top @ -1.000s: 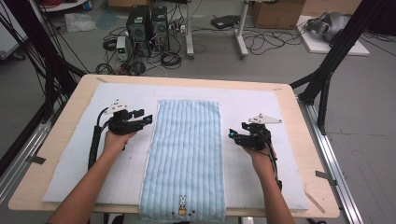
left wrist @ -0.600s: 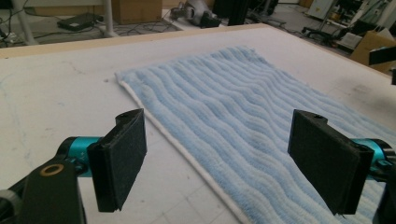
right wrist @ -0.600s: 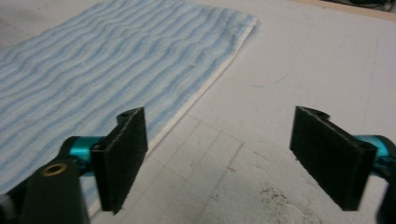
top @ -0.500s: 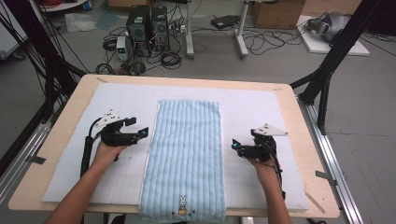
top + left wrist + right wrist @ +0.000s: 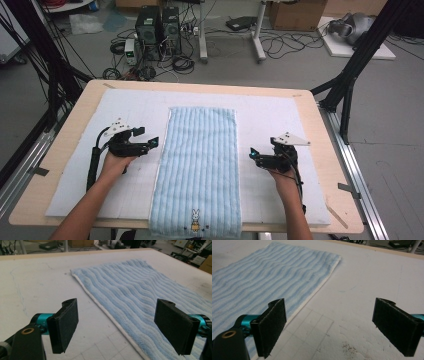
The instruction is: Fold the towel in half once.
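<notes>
I am holding my left gripper (image 5: 154, 142) and right gripper (image 5: 253, 154) with jaws apart, gripping nothing. The blue striped towel (image 5: 198, 165) is lying flat between them on the white mat (image 5: 280, 112) covering the table (image 5: 320, 135), one gripper at each long edge.

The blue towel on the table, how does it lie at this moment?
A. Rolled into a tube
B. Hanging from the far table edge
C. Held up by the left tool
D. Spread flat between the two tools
D: the blue towel lies spread flat on the white mat, with the left tool and right tool open at its long sides.

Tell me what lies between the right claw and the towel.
Nothing: in the high view, bare white mat separates the right claw from the towel.
</notes>
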Available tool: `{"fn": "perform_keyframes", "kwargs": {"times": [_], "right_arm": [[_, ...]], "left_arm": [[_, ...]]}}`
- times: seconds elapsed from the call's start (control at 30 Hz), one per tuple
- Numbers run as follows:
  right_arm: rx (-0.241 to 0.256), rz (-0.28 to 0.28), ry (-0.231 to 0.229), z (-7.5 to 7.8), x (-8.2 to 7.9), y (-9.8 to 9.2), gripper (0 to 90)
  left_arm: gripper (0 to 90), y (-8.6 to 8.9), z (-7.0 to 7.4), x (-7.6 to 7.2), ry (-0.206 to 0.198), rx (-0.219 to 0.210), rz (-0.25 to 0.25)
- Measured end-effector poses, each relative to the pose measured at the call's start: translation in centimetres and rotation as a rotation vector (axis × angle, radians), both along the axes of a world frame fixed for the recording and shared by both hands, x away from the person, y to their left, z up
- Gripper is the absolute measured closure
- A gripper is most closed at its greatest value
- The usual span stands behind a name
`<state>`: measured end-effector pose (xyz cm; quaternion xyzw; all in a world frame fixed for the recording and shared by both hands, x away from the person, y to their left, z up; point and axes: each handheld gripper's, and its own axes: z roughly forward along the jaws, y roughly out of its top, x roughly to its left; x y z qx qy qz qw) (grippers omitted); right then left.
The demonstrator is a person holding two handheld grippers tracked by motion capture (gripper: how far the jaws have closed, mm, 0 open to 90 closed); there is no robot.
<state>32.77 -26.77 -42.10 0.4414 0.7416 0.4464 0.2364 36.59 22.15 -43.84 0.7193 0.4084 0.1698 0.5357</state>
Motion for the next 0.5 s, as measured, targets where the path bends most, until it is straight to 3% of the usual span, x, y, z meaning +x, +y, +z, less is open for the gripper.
{"fn": "perform_keyframes", "kwargs": {"times": [0.2,0.27,0.37,0.5], "right_arm": [[0.014,0.007,0.010,0.0,-0.1,-0.1,11.2],[0.021,0.001,0.014,0.0,0.0,-0.2,11.2],[0.020,0.003,0.014,0.0,0.0,-0.2,11.2],[0.018,0.005,0.014,0.0,0.1,-0.3,11.2]], "left_arm": [[22.3,0.0,-0.4,0.6,0.032,-0.003,0.027],[27.2,-0.1,-0.3,1.0,0.027,0.024,0.038],[26.9,-0.4,0.0,1.8,0.039,0.035,0.058],[29.1,-1.4,0.0,3.1,0.081,0.059,0.052]]}}
